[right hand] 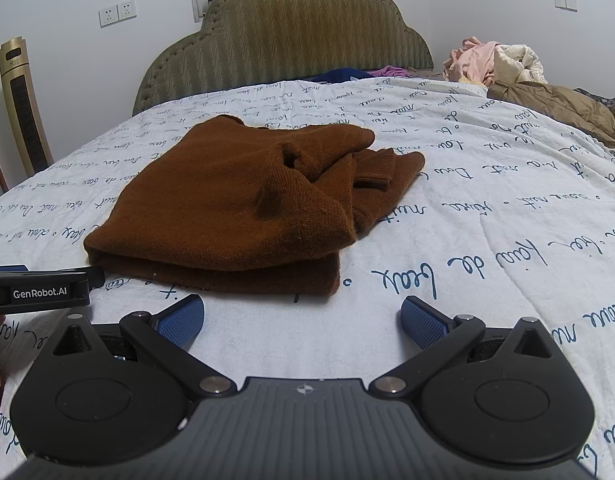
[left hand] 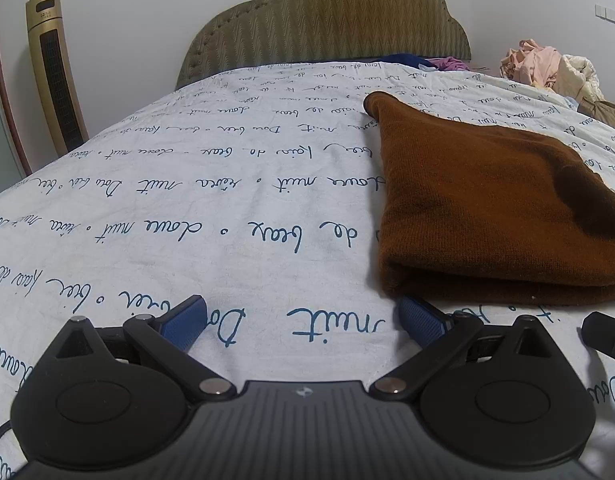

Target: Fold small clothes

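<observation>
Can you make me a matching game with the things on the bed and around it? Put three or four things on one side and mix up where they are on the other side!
Things:
1. brown sweater
2. gold tower fan
3. pile of pink and cream clothes
4. wall sockets

Places:
A. far right corner of the bed
B. folded in the middle of the quilt
C. on the wall, left of the headboard
D. standing on the floor at the left

Pairs: 1-B, 2-D, 3-A, 4-C
</observation>
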A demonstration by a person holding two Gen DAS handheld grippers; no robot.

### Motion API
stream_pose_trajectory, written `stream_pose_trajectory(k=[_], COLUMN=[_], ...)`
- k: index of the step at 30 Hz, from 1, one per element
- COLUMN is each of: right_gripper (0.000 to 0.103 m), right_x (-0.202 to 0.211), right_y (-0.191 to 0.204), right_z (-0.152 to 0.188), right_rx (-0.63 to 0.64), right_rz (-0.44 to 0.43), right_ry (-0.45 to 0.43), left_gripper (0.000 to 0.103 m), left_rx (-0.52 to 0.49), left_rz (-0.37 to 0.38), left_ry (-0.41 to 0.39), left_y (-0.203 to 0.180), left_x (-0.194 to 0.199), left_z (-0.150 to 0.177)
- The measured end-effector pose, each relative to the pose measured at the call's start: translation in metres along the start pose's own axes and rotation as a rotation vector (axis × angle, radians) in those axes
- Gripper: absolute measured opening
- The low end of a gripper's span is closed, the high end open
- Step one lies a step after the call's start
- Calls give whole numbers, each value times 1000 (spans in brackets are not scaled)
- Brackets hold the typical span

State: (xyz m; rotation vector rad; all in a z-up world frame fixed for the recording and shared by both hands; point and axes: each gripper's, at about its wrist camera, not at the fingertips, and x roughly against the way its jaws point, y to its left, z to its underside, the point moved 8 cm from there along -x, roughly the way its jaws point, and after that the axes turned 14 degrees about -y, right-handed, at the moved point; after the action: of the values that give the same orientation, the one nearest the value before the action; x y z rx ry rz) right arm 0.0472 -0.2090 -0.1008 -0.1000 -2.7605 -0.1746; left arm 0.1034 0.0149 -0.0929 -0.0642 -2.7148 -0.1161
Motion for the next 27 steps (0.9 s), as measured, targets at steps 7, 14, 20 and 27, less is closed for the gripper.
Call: stream_pose_trajectory(k=[7, 14, 20, 27], right_gripper=[103, 103, 103, 103], right_x=[1, 1, 5, 13], right_y=[0, 0, 2, 8], right_z=[0, 0, 0, 0], right_rx=[-3, -1, 21, 31], right_rz=[-2, -2, 23, 16], right_ry=[-3, -1, 31, 50], left_gripper=[103, 103, 103, 103], left_rx=[2, -1, -5, -5], left_rz=[2, -2, -19, -19], left_ry=[0, 4, 20, 31], left_y=[0, 1, 1, 2], left_x=[0, 4, 17, 25], left_z=[0, -1, 0, 0])
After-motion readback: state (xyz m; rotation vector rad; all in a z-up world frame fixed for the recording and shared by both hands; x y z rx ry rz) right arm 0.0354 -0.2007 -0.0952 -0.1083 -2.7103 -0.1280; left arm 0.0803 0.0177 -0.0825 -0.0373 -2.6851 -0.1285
